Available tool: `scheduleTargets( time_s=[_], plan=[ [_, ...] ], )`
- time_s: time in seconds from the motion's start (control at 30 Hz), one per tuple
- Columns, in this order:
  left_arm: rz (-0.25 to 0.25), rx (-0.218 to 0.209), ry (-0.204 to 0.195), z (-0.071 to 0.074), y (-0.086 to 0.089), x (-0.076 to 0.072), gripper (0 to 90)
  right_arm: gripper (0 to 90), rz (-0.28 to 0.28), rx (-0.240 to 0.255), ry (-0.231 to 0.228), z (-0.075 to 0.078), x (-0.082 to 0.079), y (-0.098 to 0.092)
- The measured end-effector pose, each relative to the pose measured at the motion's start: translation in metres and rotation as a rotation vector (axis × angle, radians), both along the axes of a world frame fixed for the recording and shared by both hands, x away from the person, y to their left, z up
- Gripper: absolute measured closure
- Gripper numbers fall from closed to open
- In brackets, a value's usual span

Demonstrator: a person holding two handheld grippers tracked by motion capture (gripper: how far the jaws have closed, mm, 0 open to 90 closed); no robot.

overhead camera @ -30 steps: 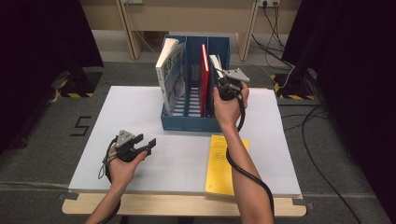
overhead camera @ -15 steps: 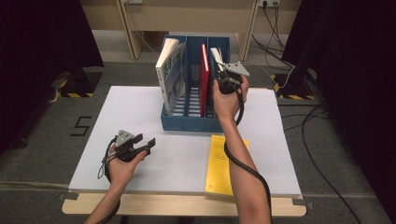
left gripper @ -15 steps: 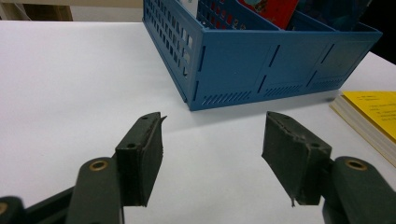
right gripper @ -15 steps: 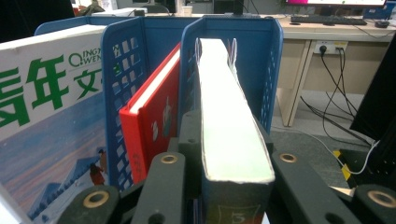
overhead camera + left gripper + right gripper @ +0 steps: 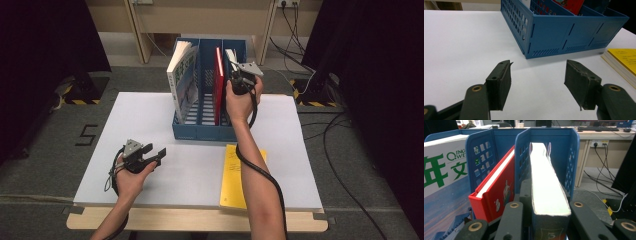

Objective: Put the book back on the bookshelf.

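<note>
At upper centre of the high view, the right gripper [image 5: 239, 75] clamps a book [image 5: 548, 195] edge-up, so it fits the blue rack's [image 5: 202, 131] rightmost slot (red book [image 5: 496, 192] adjacent). The left gripper [image 5: 537, 85] waits, jaws apart, holding nothing.

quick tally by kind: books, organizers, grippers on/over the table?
Books: 4 - white-and-blue book, red book, dark book clamped in right gripper, yellow book
Blue file organizer: 1
Grippers: 2, counting left gripper
Total: 7
</note>
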State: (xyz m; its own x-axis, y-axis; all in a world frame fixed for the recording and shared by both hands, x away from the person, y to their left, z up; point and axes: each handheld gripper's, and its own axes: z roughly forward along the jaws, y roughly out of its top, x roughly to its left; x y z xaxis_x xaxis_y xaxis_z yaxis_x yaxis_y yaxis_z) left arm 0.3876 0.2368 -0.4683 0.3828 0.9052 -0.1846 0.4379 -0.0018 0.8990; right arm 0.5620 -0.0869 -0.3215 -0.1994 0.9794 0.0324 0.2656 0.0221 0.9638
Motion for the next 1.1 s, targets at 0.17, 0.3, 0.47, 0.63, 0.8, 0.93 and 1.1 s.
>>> scheduleTargets(
  time_s=[0.17, 0.3, 0.47, 0.63, 0.8, 0.93, 1.1],
  plan=[
    [0.001, 0.001, -0.002, 0.001, 0.001, 0.0, 37.3, 74.8, 0.003, -0.006, 0.01, -0.006, 0.005, 0.003],
    [0.001, 0.0, -0.002, 0.0, 0.001, 0.0, 37.3, 74.7, 0.008, -0.023, 0.005, -0.008, 0.004, 0.005],
    [-0.001, 0.002, -0.001, 0.0, -0.001, 0.0, 37.3, 74.3, -0.005, -0.028, 0.008, -0.009, 0.002, 0.007],
    [-0.005, 0.004, 0.001, 0.0, -0.002, -0.002, 37.3, 73.8, -0.005, -0.04, 0.028, -0.009, -0.002, 0.007],
    [-0.009, 0.001, -0.005, 0.001, -0.004, -0.002, 37.4, 73.4, -0.003, -0.049, 0.032, -0.012, -0.01, 0.008],
    [-0.009, 0.002, -0.005, 0.001, -0.004, -0.003, 37.3, 73.0, 0.005, -0.043, 0.027, -0.014, -0.013, 0.007],
    [-0.002, 0.002, -0.002, 0.002, -0.002, -0.003, 37.3, 72.0, 0.007, -0.039, 0.036, -0.014, -0.015, 0.007]
  ],
)
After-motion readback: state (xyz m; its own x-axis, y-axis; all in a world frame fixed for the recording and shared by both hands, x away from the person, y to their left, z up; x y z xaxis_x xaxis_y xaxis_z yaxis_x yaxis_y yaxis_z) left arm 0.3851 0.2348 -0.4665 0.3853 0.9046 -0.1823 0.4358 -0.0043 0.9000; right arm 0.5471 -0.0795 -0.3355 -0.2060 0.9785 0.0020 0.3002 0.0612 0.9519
